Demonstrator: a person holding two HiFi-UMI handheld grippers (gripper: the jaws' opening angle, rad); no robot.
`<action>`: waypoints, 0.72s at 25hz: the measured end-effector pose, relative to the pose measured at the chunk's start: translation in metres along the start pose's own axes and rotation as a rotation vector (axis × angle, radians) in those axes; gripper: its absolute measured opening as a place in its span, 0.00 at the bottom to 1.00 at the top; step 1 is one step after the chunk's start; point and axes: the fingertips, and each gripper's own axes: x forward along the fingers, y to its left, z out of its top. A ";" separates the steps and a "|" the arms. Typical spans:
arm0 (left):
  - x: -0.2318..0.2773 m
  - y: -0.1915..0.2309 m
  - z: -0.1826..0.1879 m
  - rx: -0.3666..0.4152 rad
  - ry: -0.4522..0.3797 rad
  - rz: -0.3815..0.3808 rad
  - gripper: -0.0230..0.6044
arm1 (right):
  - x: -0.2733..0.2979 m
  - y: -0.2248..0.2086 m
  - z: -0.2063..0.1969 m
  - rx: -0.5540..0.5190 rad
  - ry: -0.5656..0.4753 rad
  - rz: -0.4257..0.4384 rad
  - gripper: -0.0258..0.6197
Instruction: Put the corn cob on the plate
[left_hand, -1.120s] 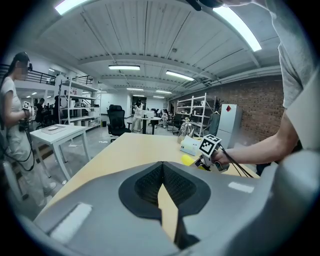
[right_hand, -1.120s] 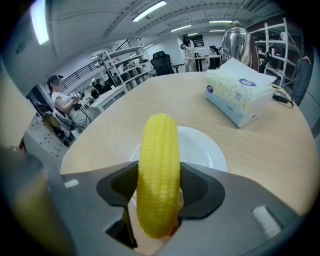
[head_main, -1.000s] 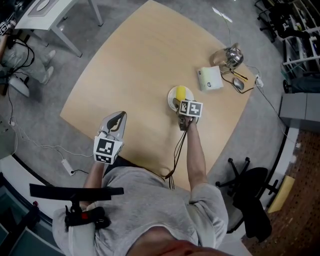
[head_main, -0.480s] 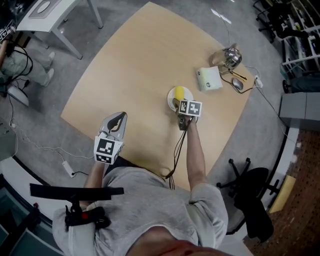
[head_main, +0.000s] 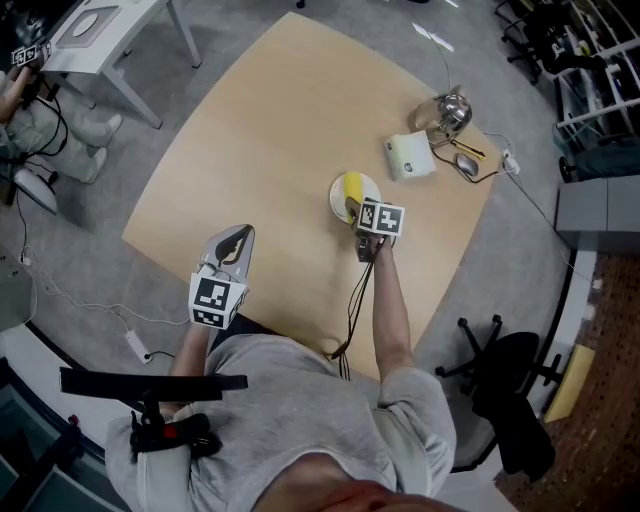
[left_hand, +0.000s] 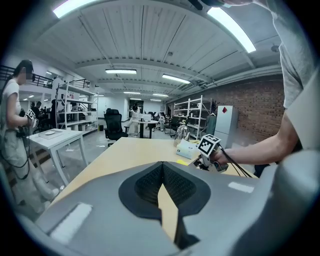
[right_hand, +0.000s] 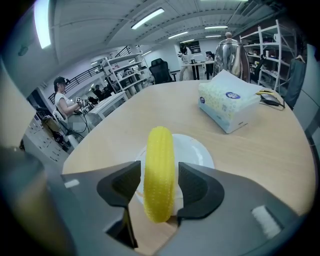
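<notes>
On the wooden table (head_main: 260, 150), a tissue pack (head_main: 410, 157) lay near the far right edge, with a metal kettle (head_main: 447, 112) and a computer mouse (head_main: 466, 165) just beside it. Off the table's right side stood a black office chair (head_main: 503, 375); off its left, a white desk (head_main: 100, 30).

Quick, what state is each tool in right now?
Left tool: closed, nothing in it.
Right tool: open, jaws on either side of the corn cob, which lies on the plate.
</notes>
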 end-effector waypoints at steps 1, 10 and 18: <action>-0.001 -0.001 0.001 0.003 -0.004 -0.002 0.07 | -0.002 0.000 0.000 0.001 -0.003 -0.002 0.42; -0.023 -0.024 0.026 0.023 -0.053 -0.004 0.07 | -0.061 0.015 0.005 0.001 -0.116 0.036 0.41; -0.026 -0.022 0.030 0.020 -0.095 0.004 0.07 | -0.101 0.037 0.024 0.020 -0.257 0.081 0.40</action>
